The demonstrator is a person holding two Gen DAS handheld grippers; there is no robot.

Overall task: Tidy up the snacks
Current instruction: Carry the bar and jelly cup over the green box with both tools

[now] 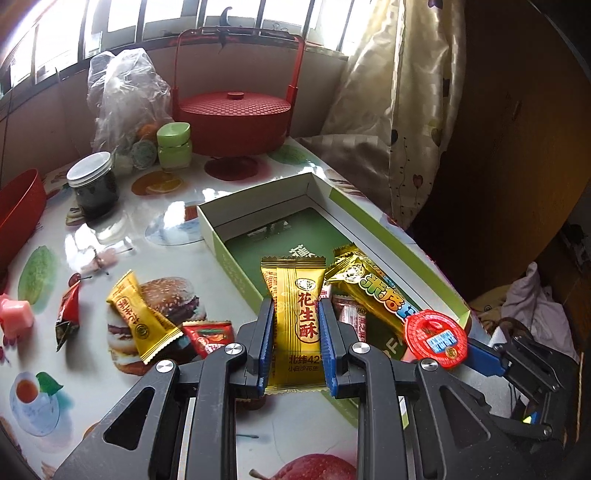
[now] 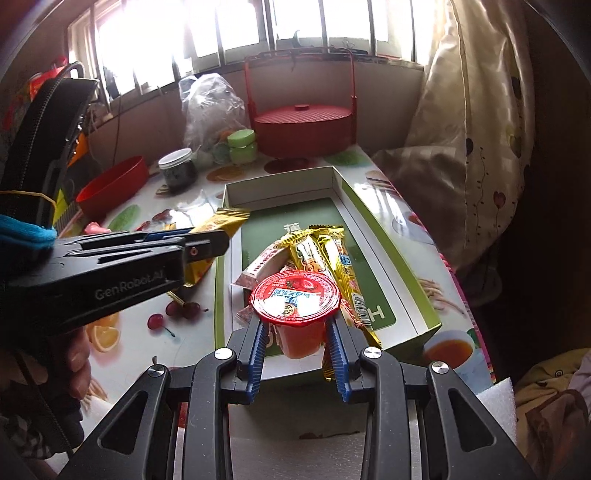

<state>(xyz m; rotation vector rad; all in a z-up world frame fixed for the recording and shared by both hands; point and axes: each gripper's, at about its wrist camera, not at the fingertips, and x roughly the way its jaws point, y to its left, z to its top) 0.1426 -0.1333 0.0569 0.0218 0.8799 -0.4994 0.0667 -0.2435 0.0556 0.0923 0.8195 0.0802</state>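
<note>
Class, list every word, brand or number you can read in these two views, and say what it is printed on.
"花生酥": gold wrapper in the left gripper.
"GenRobot.AI": left gripper's body.
"H": green box.
Jelly cup lid in the right gripper: blurred.
Loose wrappers: too small.

The table (image 1: pixel 110 236) carries a glossy food-print covering and stands directly below a barred window (image 2: pixel 229 33) admitting strong daylight. A cream patterned curtain (image 1: pixel 402 110) hangs at the table's far right corner. A dark wooden panel (image 1: pixel 517 129) stands right of the table.
</note>
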